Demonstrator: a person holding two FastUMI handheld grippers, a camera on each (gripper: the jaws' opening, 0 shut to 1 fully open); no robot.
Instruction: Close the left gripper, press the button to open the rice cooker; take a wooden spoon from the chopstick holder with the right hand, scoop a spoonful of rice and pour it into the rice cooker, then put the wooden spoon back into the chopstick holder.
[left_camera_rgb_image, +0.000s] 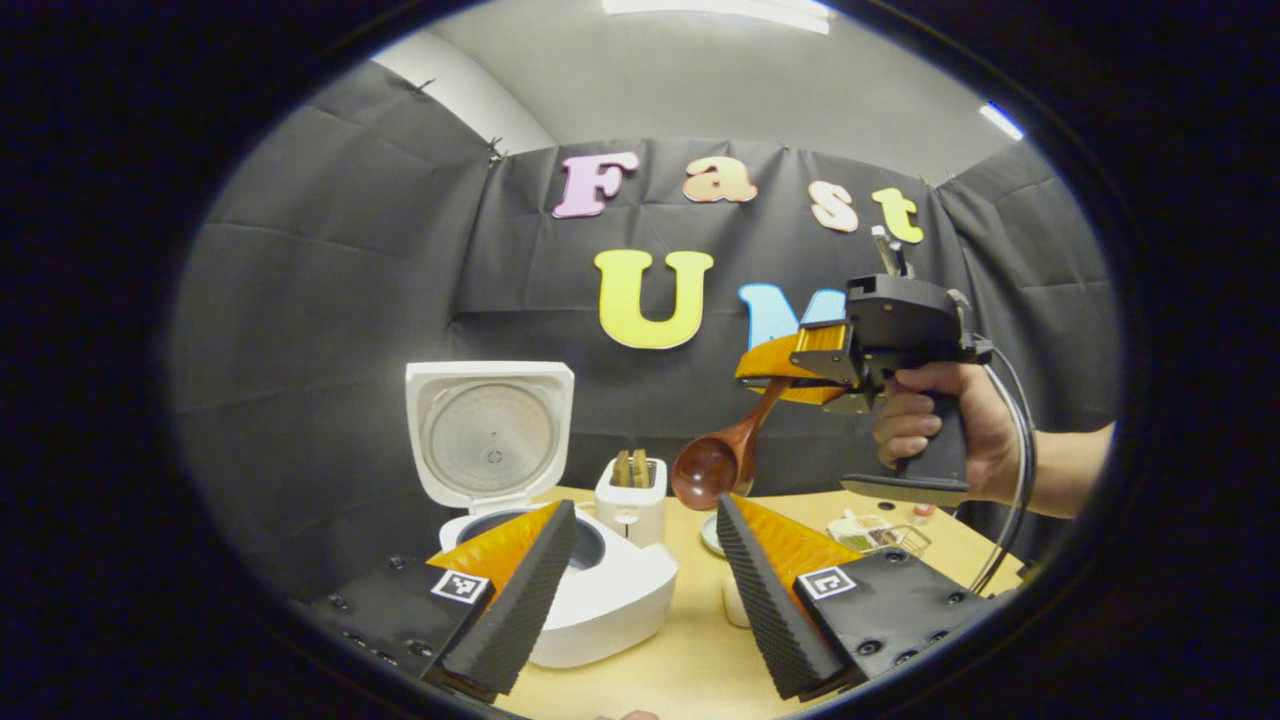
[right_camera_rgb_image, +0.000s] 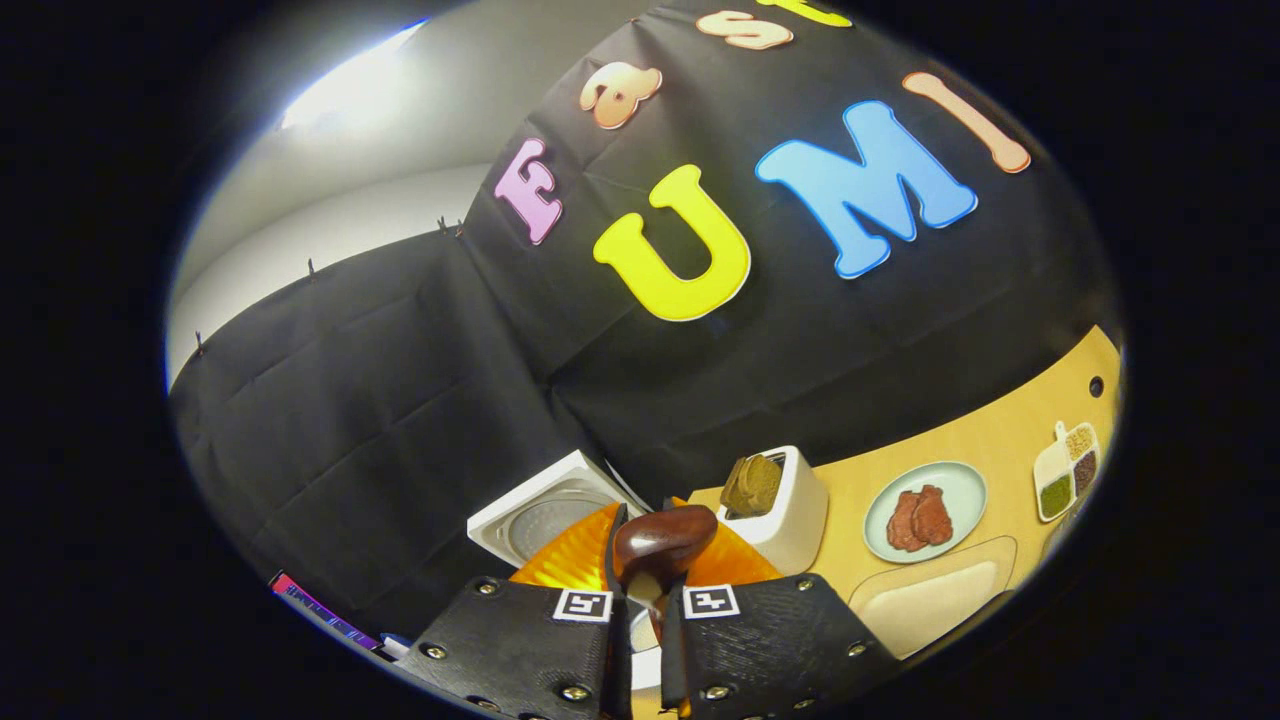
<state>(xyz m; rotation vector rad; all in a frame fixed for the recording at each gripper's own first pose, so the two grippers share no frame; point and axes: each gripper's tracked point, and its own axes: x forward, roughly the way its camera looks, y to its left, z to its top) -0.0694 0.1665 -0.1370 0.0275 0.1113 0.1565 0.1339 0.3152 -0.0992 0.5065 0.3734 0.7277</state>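
We hold the wooden spoon (left_camera_rgb_image: 722, 457) clenched in the right claw (left_camera_rgb_image: 790, 372), bowl hanging low, up and right of the open rice cooker (left_camera_rgb_image: 530, 520), beside our released left claw (left_camera_rgb_image: 645, 580).

Your wooden spoon (left_camera_rgb_image: 712, 462) has a glossy, dark reddish-brown lacquered bowl, smooth enough to catch highlights. The rice cooker (left_camera_rgb_image: 600, 590) before you is smooth white plastic with a soft sheen; its raised lid (left_camera_rgb_image: 490, 432) carries a dull, pale metallic inner disc. The toaster (left_camera_rgb_image: 631, 505) has the same smooth white finish, and the slices in it look rough and matt. The table (left_camera_rgb_image: 690, 650) is matt, pale wood-toned board. Note the ridged, matt pads (left_camera_rgb_image: 515, 610) on your left gripper (left_camera_rgb_image: 640, 600). The plate (right_camera_rgb_image: 958, 490) looks like smooth, pale glazed ware.
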